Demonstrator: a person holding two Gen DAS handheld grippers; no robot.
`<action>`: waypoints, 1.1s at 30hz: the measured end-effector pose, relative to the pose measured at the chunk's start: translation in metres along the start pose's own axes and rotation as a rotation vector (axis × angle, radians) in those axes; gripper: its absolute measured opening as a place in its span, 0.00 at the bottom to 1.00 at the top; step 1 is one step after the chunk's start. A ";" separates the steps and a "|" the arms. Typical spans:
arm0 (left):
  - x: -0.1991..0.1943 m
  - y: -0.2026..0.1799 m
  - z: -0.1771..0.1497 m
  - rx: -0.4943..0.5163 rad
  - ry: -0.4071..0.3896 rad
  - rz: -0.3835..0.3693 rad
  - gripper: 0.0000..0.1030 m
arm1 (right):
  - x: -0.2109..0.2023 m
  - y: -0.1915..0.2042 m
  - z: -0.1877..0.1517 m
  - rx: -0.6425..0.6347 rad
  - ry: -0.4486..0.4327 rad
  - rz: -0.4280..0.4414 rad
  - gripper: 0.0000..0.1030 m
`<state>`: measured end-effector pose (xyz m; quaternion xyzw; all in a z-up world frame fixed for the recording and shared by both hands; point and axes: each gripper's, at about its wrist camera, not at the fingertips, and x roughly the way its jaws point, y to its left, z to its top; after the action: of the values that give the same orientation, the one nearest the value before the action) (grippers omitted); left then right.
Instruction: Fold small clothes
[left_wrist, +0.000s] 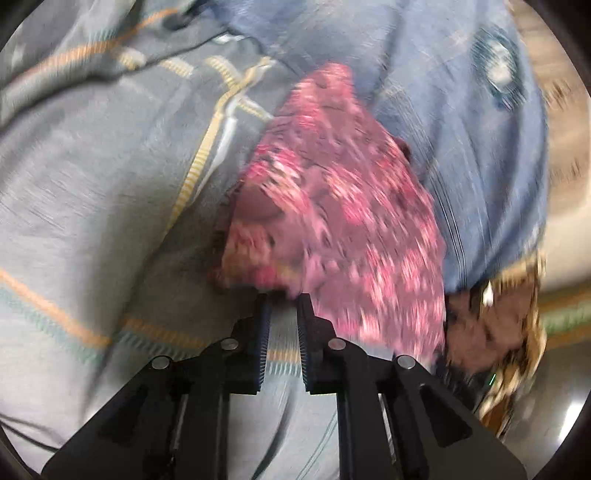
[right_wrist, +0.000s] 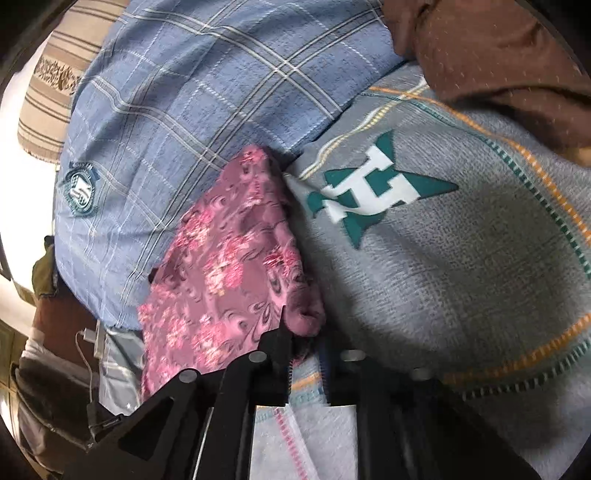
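A small pink floral garment (left_wrist: 332, 206) lies bunched on a grey blanket (left_wrist: 92, 203) beside a blue plaid cloth (left_wrist: 461, 147). My left gripper (left_wrist: 282, 295) has its jaws a narrow gap apart, with the tips at the garment's near edge and nothing clearly pinched. The view is motion-blurred. In the right wrist view the same pink garment (right_wrist: 229, 266) hangs from my right gripper (right_wrist: 304, 328), whose jaws are shut on its rolled hem. The grey blanket (right_wrist: 443, 277) carries a teal and white logo (right_wrist: 376, 188).
A blue plaid cloth (right_wrist: 184, 110) with a round badge (right_wrist: 79, 192) lies behind. A brown cloth (right_wrist: 498, 55) is at top right. A brown patterned cloth (left_wrist: 498, 325) lies at right. A white cable (right_wrist: 86, 354) and dark items are at lower left.
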<state>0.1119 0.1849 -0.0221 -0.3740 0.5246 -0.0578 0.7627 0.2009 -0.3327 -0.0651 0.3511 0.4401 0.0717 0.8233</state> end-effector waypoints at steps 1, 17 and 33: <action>-0.011 -0.003 -0.002 0.052 0.001 0.002 0.13 | -0.010 0.003 0.003 -0.012 -0.030 -0.005 0.17; 0.053 -0.042 0.184 0.196 -0.038 0.146 0.57 | 0.114 0.068 0.126 -0.144 0.000 -0.120 0.43; 0.091 -0.066 0.213 0.319 -0.123 0.118 0.05 | 0.110 0.068 0.152 -0.142 -0.138 0.016 0.05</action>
<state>0.3520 0.2028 -0.0132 -0.2198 0.4823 -0.0724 0.8449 0.3983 -0.3139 -0.0400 0.2996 0.3733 0.0847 0.8739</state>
